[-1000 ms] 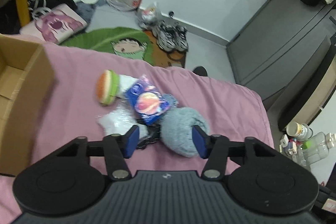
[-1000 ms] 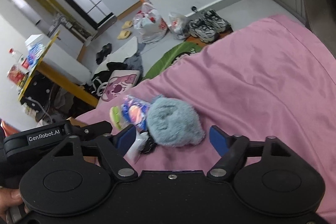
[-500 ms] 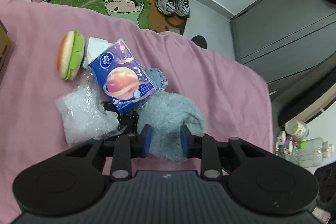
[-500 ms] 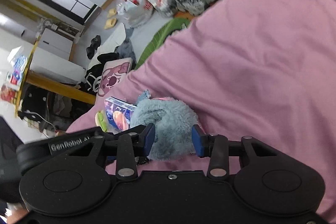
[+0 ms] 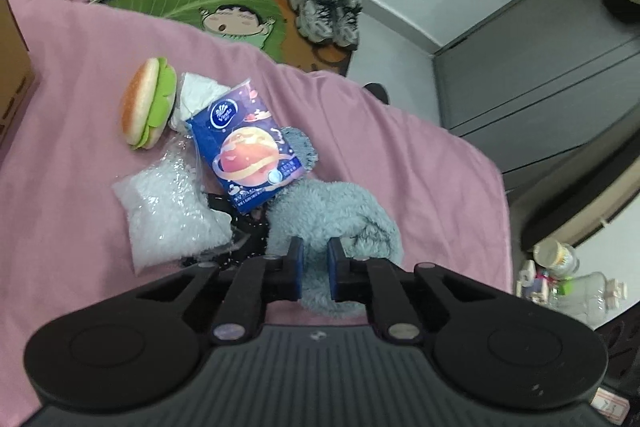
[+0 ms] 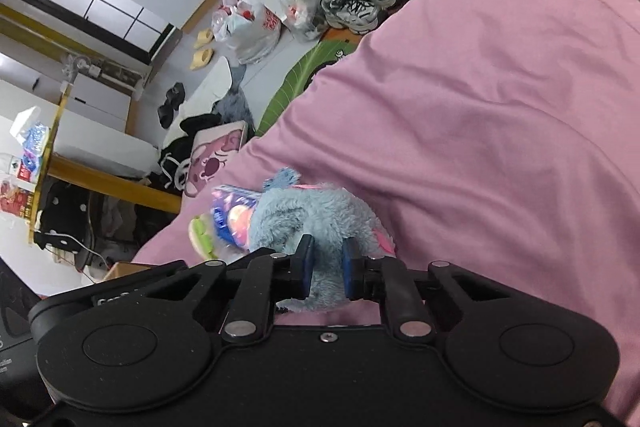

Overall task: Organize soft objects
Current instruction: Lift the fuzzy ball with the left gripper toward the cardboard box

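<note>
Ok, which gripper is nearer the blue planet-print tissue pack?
Left. The left gripper is clamped on the fluffy grey-blue plush toy just beside the tissue pack; the right gripper grips the plush's far side, away from it.

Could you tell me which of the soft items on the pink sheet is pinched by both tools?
The fluffy grey-blue plush; the burger toy lies untouched.

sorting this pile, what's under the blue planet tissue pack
The tissue pack lies across the heap: white wrapped item at its top, grey-blue plush and something black at its lower end. What lies beneath its middle is covered.
</note>
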`<move>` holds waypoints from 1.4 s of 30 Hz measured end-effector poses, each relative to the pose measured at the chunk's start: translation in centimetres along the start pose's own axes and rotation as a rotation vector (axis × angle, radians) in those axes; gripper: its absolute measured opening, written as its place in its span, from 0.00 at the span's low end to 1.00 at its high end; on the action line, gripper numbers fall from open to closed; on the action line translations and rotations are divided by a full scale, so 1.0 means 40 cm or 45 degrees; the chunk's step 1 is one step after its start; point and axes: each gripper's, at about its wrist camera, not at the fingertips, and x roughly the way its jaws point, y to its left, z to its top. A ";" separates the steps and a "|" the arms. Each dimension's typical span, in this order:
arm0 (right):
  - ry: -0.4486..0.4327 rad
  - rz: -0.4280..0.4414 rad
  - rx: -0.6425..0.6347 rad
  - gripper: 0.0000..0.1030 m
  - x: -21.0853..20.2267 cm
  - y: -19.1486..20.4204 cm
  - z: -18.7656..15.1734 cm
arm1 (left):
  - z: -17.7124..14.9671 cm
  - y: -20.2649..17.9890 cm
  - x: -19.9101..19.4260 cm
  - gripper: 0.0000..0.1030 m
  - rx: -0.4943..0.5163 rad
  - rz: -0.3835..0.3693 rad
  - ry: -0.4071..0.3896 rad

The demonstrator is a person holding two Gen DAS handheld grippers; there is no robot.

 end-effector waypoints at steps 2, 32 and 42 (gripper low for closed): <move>-0.029 0.006 -0.018 0.14 -0.023 0.017 -0.010 | -0.011 -0.007 -0.032 0.10 0.016 -0.016 -0.018; -0.283 0.171 -0.258 0.14 -0.245 0.307 -0.205 | -0.105 0.089 -0.480 0.07 0.087 -0.201 -0.389; -0.274 0.209 -0.338 0.14 -0.233 0.405 -0.261 | -0.107 0.183 -0.562 0.07 0.052 -0.228 -0.454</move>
